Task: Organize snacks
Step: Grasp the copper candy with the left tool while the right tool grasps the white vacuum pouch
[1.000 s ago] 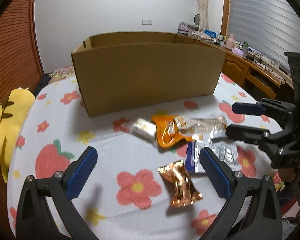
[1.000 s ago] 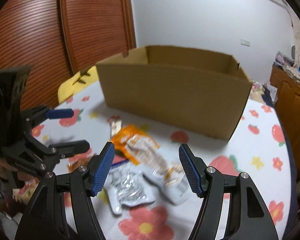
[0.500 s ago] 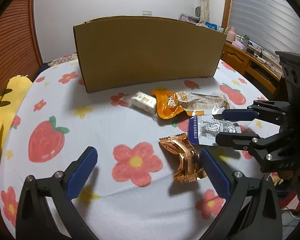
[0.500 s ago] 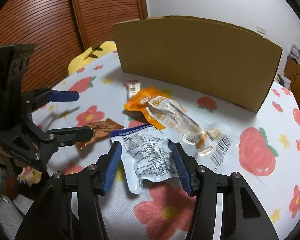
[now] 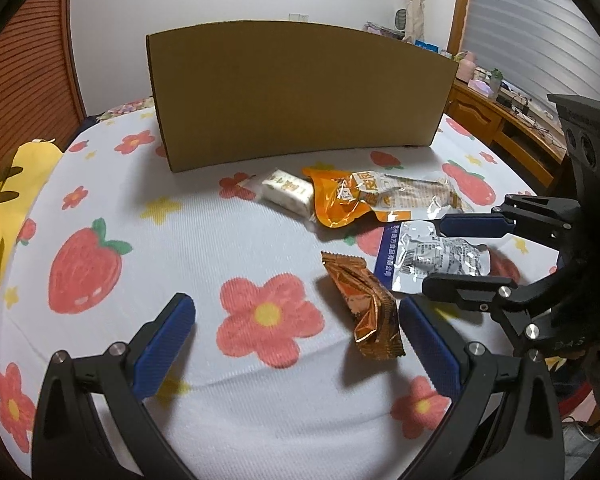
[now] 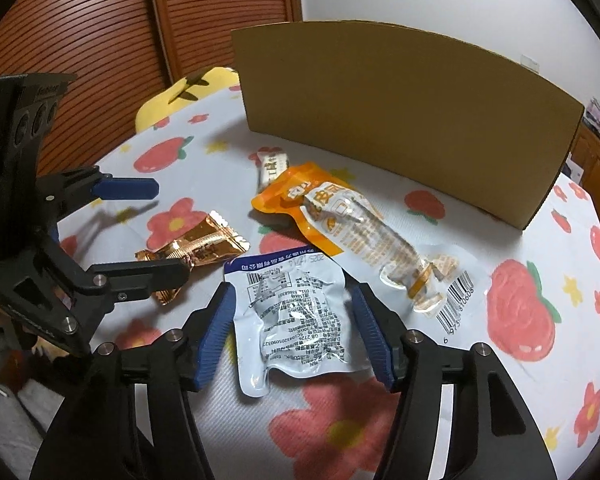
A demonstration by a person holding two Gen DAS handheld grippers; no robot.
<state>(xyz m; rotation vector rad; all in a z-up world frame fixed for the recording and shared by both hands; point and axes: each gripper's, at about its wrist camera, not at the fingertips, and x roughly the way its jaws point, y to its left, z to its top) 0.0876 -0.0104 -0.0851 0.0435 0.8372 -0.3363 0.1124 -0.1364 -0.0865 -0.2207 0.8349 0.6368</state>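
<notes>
The right claw (image 6: 294,332) hovers low over the table (image 5: 204,240), its blue-padded fingers spread on either side of a silvery-white crinkled foil pouch with a blue strip and printed text (image 6: 296,312) that lies flat on the strawberry-and-flower cloth; the jaws have just been closing and then opening a little, with the pouch between them but neither pad pressing on it. The step in hand looks like picking this pouch up for the tall brown cardboard box (image 6: 404,112) standing behind the snacks. To do it well, the claw should settle until the fingertips meet the cloth, stay centred on the pouch's puffed middle, and close slowly so the slippery film bunches into the pads and is not pushed flat. Lift straight up to clear the orange-and-clear plastic snack packet (image 6: 340,224) just beside it. The left claw (image 5: 296,344) is spread wide and holds nothing, with a copper-coloured crumpled foil wrapper (image 5: 364,304) lying just inside its right finger; a small white wrapped block (image 5: 288,192) sits near the box.
</notes>
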